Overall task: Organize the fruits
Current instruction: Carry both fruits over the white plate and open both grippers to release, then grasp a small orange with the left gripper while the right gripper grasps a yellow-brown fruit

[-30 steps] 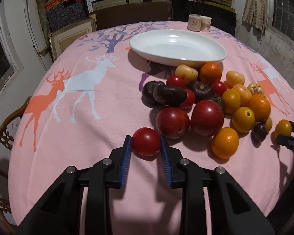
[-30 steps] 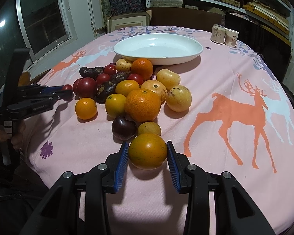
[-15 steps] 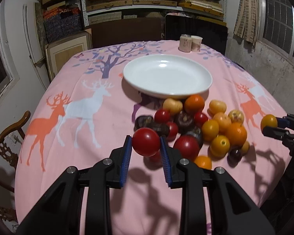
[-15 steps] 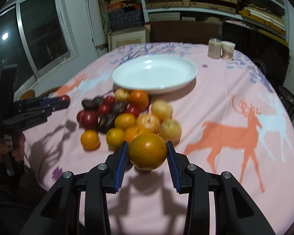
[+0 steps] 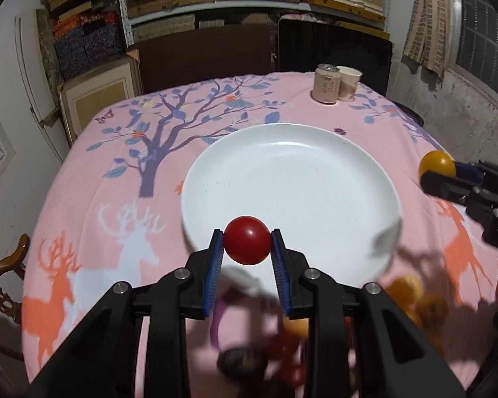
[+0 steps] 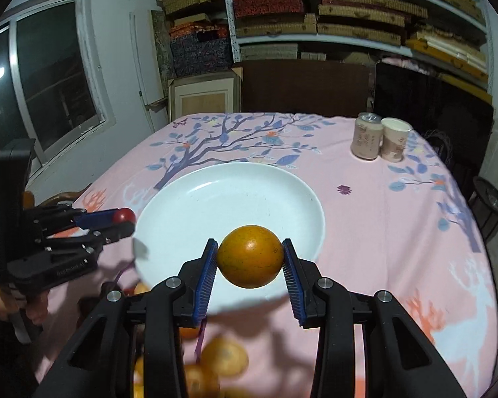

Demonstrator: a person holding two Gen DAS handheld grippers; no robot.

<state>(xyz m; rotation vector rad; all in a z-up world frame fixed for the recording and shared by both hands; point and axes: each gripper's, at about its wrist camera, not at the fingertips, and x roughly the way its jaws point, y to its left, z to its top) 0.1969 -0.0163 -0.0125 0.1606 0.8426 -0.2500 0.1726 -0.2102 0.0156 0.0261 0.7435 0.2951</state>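
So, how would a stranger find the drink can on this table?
Start from the big white plate on the pink cloth. Look beyond it to the table's far right edge, where two small beige containers stand together. The drink can is the left one, with a metal top; its neighbour is an open paper cup.

Shiny fruit, a smooth plate and a soft cloth

The red tomato has smooth, shiny skin, and the orange has dull, bumpy skin with small dark specks. The white plate looks smooth and glossy like china. The pink tablecloth is soft matt cloth with printed deer and trees. Both grippers are matt black plastic with ribbed blue pads and shiny metal screws. A chair looks like polished wood.
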